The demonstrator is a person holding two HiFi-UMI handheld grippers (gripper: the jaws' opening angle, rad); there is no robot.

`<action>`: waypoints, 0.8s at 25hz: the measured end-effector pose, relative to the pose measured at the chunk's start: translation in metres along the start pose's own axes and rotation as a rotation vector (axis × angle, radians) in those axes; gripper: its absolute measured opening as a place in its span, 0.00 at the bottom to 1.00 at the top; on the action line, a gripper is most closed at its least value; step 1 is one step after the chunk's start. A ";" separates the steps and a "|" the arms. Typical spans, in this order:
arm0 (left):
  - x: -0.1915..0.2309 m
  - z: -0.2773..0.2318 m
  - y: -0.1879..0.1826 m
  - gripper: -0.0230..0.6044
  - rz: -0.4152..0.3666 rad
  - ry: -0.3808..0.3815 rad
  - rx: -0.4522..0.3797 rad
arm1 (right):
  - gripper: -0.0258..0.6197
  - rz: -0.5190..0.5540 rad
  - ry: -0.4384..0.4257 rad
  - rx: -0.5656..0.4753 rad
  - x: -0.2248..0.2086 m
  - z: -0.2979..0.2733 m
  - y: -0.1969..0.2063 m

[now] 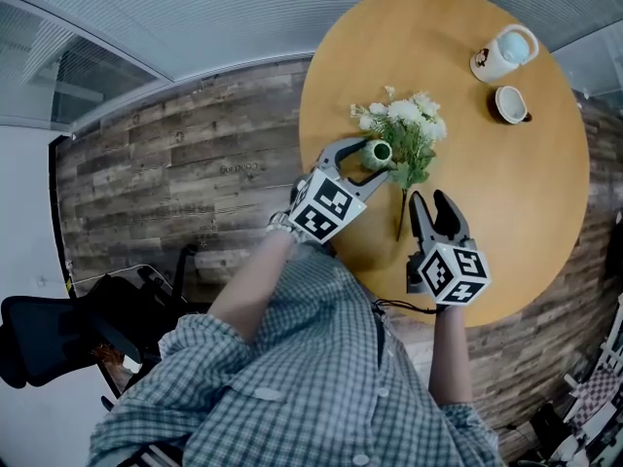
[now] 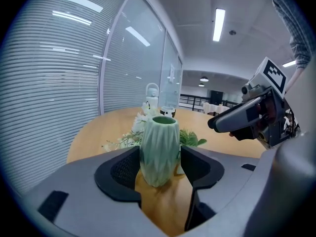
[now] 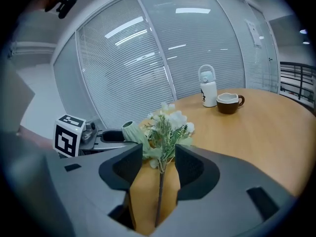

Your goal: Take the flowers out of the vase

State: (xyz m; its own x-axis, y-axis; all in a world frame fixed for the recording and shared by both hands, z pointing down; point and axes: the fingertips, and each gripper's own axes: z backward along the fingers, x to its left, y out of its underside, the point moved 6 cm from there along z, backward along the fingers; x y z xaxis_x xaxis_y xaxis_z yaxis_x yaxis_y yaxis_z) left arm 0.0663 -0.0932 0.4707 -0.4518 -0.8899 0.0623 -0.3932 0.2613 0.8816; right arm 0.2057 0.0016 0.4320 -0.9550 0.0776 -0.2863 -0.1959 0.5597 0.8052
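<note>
The left tongs clamp the green vase; the right tongs gape around the stem of the flowers lying on the table

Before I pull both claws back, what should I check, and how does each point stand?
1. Flowers out of vase: ok. The vase mouth is empty; the flowers lie on the table.
2. Left claw holding vase: ok, pads against both sides.
3. Right claw open: ok, jaws apart with the stem between them.
4. Mug and bottle clear of claws: ok, across the table.
</note>
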 end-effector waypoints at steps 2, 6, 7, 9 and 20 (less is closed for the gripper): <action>-0.001 0.003 0.000 0.44 -0.003 0.001 -0.001 | 0.30 0.005 -0.002 -0.003 0.001 -0.001 0.000; -0.003 0.016 -0.001 0.44 -0.006 -0.003 0.002 | 0.30 0.014 -0.016 -0.019 0.009 0.000 -0.004; -0.004 0.020 -0.001 0.45 0.004 -0.005 0.001 | 0.30 0.022 -0.018 -0.024 0.011 0.001 -0.006; -0.005 0.030 -0.002 0.45 0.015 -0.013 -0.005 | 0.30 0.045 -0.022 -0.035 0.016 0.004 -0.008; -0.014 0.078 -0.042 0.36 0.002 -0.013 -0.091 | 0.24 0.148 -0.041 -0.193 0.047 0.032 -0.040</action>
State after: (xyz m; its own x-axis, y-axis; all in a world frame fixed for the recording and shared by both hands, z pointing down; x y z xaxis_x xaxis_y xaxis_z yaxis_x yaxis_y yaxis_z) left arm 0.0267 -0.0622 0.3967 -0.4633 -0.8843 0.0582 -0.3182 0.2272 0.9204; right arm 0.1760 0.0091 0.3704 -0.9674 0.1829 -0.1753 -0.0969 0.3720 0.9231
